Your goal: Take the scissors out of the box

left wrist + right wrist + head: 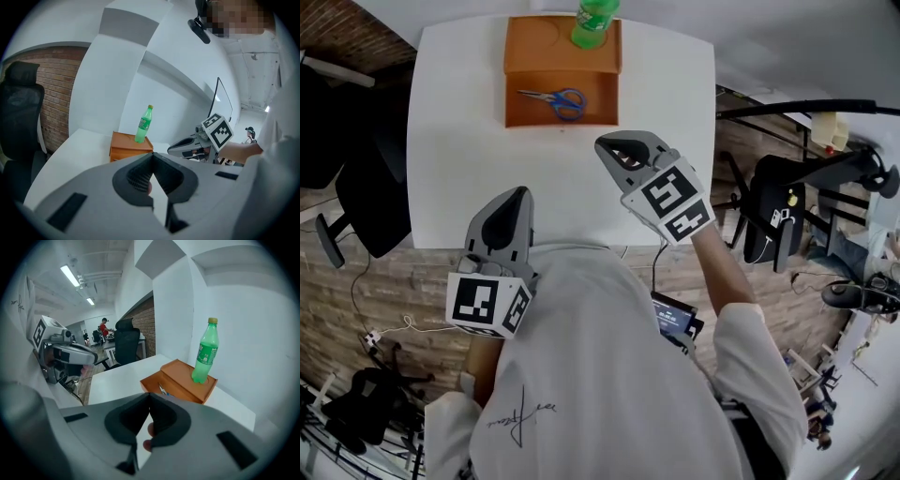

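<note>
White table (469,141) against a pale wall, with brick flooring and black office chairs to either side. At the far edge stands an orange wooden box (515,103). Its near compartment is open, and the scissors (555,99) lie flat on the compartment floor, blades to the left in the head view and blue handles to the right. A green plastic bottle (595,21) stands upright on the box's far, covered half.

The left gripper (516,199) is held near the table's front edge with its jaws together and nothing between them. The right gripper (615,148) is further forward, nearer the box but well apart from it, and its jaws are likewise closed and empty.

The step in hand appears to be the approach. It would go best if the nearer gripper opened its jaws before entering the compartment and came down steeply over the box's low front wall. The blue handles or the pivot look the best place to close, since they offer more thickness than the blades. A flat pair of scissors may slide instead of lifting, so the left gripper could steady the box. The bottle should be kept clear of.

Legible writing: none. The bottle's label is too small to read. The gripper cubes carry black-and-white square markers, and the back of the person's shirt bears a thin scrawl that cannot be read.
</note>
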Action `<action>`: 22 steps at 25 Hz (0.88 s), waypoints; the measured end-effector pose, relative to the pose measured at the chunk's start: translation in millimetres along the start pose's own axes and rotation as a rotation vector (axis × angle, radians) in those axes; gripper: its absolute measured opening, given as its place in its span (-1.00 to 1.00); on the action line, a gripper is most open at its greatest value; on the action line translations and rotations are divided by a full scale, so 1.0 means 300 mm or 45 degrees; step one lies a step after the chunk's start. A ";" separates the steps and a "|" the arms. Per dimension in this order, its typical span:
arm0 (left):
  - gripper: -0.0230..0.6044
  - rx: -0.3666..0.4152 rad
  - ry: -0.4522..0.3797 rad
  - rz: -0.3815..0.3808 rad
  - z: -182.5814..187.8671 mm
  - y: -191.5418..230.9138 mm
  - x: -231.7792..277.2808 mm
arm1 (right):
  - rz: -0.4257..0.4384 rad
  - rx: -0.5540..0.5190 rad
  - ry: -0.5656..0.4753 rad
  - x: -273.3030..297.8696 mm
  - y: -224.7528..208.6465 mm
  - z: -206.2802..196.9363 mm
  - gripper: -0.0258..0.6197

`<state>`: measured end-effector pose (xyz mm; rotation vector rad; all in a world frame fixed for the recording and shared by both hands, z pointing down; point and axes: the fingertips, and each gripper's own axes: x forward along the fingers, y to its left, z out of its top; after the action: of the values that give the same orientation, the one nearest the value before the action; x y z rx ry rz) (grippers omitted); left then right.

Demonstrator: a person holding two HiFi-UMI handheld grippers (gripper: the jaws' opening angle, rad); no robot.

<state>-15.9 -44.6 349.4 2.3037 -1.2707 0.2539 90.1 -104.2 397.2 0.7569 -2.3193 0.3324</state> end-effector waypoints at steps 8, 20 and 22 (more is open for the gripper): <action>-0.90 -0.035 0.018 0.009 -0.006 0.040 0.003 | 0.016 -0.038 0.076 0.079 -0.017 -0.011 -0.89; -0.90 -0.102 0.032 0.045 -0.016 0.094 0.023 | -0.010 -0.143 0.214 0.194 -0.115 -0.029 -0.89; -0.90 -0.125 0.030 0.057 -0.021 0.104 0.022 | 0.000 -0.147 0.226 0.206 -0.118 -0.034 -0.89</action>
<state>-38.0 -60.1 367.7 2.1859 -1.2950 0.2278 78.8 -154.8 447.2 0.6444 -2.1512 0.2528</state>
